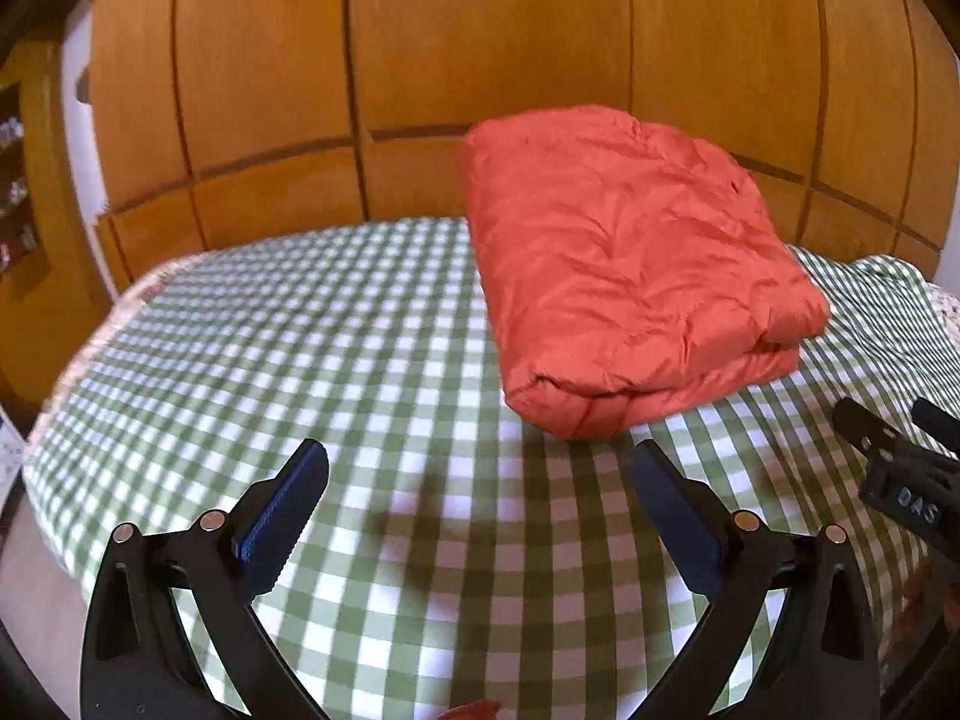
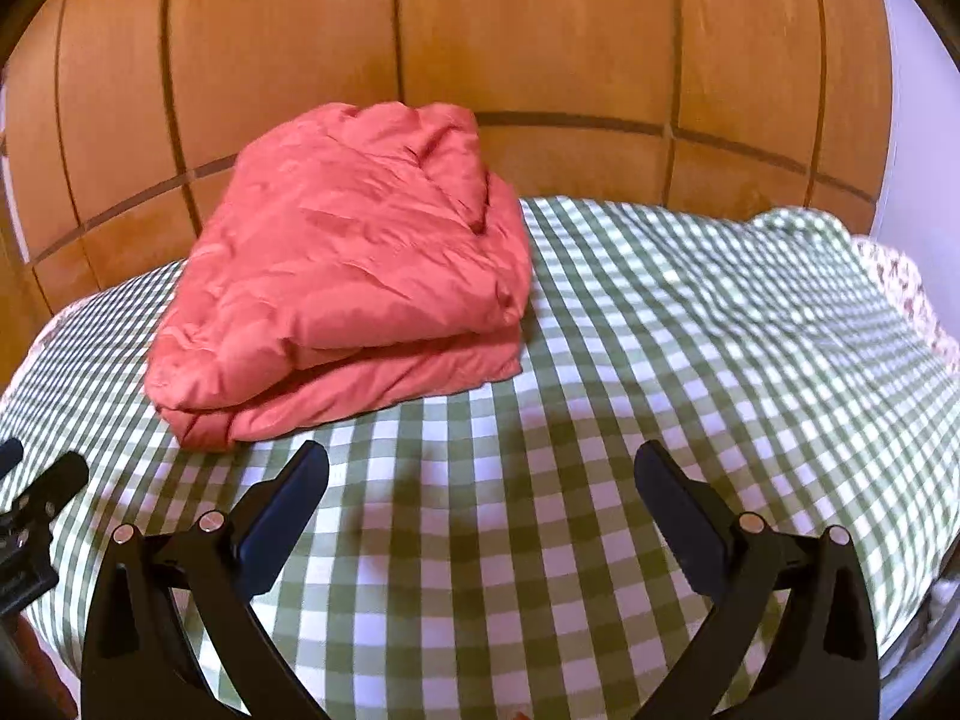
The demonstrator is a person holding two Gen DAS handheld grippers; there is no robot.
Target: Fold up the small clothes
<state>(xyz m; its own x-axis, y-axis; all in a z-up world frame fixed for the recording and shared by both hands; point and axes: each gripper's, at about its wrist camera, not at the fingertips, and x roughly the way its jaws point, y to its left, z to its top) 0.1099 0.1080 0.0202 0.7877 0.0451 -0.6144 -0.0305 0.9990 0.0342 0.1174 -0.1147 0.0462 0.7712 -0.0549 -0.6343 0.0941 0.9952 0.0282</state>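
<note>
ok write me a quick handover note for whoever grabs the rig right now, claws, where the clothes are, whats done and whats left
Left claw: open, empty, hovering over the checked cloth, just short of the garment.
Right claw: open, empty, also above the cloth, to the right of the left one.
Orange garment: lies folded in a layered bundle on the cloth, toward the wooden wardrobe; neither claw touches it.
Done: this piece looks folded, though a bit rumpled on top.
Left: a scrap of orange-red fabric shows at the bottom edge of the left view; possibly another item to fold, cannot tell.
</note>
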